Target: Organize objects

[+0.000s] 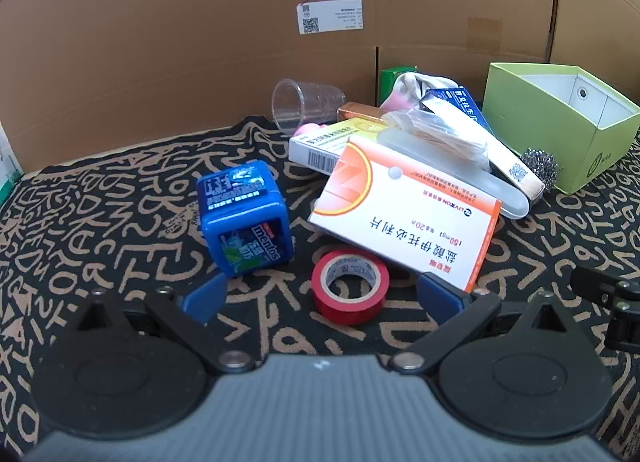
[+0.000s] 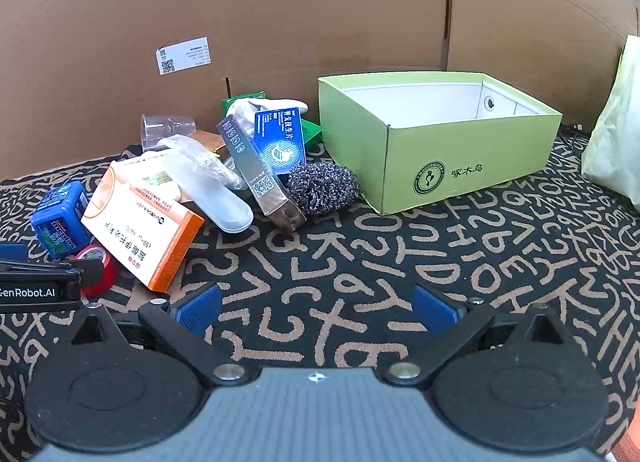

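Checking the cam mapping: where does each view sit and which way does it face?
Left wrist: on the left claw, angled down at the red tape and blue Mentos box; own open fingers show.
Right wrist: on the right claw, angled down at bare mat, green box beyond; own open fingers show.
Shared: tape, Mentos box, green box.

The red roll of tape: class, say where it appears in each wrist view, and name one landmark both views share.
Left wrist view: the red roll of tape lies low in the centre, just ahead of the open left gripper.
Right wrist view: it sits at the far left edge, partly hidden by the other gripper's black body.
Shared landmark: the orange-and-white medicine box, right beside the tape in both.
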A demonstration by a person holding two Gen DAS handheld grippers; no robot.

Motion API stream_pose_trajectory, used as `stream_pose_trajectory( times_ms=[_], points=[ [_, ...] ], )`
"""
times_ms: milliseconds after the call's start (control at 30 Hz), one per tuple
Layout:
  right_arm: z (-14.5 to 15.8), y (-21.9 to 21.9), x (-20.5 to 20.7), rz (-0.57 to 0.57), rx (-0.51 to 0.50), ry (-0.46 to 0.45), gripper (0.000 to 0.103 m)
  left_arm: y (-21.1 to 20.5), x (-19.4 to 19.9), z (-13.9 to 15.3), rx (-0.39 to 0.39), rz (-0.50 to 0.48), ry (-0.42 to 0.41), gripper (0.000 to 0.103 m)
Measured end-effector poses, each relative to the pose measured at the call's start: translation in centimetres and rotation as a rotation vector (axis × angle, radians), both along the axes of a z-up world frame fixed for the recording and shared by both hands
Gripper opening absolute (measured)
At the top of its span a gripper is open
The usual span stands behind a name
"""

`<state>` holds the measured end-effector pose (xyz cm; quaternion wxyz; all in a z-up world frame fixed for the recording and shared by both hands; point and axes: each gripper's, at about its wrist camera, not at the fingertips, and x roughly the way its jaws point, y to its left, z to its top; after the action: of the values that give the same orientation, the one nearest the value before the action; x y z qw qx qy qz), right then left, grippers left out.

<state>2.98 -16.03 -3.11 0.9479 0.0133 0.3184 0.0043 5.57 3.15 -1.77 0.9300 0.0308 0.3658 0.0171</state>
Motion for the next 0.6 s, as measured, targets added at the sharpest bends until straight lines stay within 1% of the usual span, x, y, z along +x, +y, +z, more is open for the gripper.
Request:
stream_pose_trajectory(
  times_ms=[600],
  points=[
    [-0.6,1.0,2.4,0.054,-0.010,0.017,0.103,0.5,2.2,-1.1,-0.010,-0.005,0.048,0.103]
  ],
)
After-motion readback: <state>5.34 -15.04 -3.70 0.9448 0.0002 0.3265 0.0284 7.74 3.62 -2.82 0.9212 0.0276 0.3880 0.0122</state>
